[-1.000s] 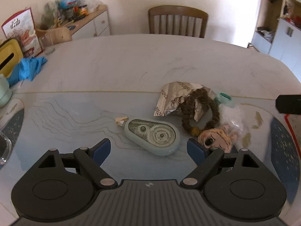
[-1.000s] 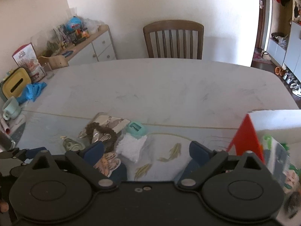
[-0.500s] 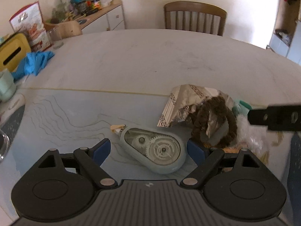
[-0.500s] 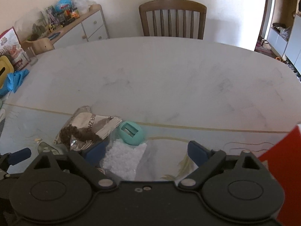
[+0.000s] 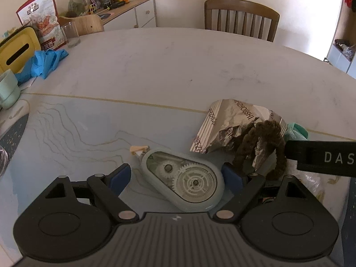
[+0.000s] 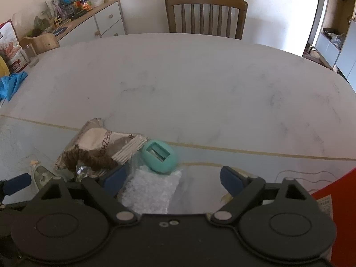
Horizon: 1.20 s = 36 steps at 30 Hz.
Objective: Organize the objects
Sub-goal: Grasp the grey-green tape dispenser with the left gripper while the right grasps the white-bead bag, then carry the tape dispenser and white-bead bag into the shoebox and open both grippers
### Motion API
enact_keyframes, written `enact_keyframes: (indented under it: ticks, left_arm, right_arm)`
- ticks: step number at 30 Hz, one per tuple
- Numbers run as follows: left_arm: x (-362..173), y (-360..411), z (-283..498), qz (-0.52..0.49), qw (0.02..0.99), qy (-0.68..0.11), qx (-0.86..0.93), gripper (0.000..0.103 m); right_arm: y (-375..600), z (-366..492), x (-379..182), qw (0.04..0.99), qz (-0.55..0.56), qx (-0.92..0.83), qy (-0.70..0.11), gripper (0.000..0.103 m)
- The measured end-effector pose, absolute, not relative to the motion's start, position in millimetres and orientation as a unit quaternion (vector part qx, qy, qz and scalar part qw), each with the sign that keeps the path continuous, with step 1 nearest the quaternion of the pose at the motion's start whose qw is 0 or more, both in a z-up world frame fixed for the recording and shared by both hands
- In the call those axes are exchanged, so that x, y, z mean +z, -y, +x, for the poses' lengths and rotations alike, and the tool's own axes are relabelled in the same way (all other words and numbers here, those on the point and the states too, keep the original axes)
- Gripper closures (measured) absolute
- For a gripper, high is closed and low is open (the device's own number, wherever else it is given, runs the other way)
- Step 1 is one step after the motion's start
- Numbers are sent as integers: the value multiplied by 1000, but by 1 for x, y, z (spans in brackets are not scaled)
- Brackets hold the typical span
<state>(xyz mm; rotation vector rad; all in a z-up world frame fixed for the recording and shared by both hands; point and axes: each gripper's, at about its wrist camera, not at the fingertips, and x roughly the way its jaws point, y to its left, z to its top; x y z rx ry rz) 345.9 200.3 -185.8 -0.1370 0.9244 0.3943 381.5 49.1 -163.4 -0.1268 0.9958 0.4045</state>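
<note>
A pale green correction tape [image 5: 184, 180] lies flat on the glass mat between the fingers of my left gripper [image 5: 175, 178], which is open; its right pad is close to the tape's body and the left pad stands apart. Behind it sit a crumpled foil wrapper [image 5: 233, 126], a brown hair tie [image 5: 267, 142] and a teal sharpener [image 5: 297, 131]. My right gripper [image 6: 172, 178] hangs over a clear bag of white bits [image 6: 153, 189]. Its jaws are closing with the bag between them, and the pads do not press on it. The teal sharpener [image 6: 159, 156] lies just beyond.
A wooden chair [image 5: 241, 17] stands at the table's far edge and a cluttered sideboard [image 5: 131, 13] at the back left. A yellow box [image 5: 15, 51], blue gloves [image 5: 42, 63], a glass [image 5: 71, 34] and a mint cup [image 5: 7, 89] line the left side. A red box [image 6: 333, 195] is at my right.
Both grippers have come down and forward onto the pile. The correction tape now lies between the left fingers, and the right fingers have narrowed a little over the clear bag.
</note>
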Motion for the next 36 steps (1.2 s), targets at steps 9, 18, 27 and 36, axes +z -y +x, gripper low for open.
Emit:
enact_keyframes:
  ticks: [9, 18, 27, 36]
  left_arm:
    - [-186, -224, 324, -78, 873, -440, 195, 14]
    - [-186, -240, 318, -90, 874, -435, 196, 20]
    - [-179, -244, 313, -90, 880, -426, 191, 42]
    - [-170, -235, 297, -67, 892, -412, 172, 43]
  right_arm:
    - [-43, 374, -171, 853, -89, 210, -469, 27]
    - [-41, 367, -170, 855, -99, 217, -460, 59]
    - [-31, 356, -157, 858, -90, 217, -457, 68]
    - [-7, 330, -134, 860, -60, 223, -454, 71]
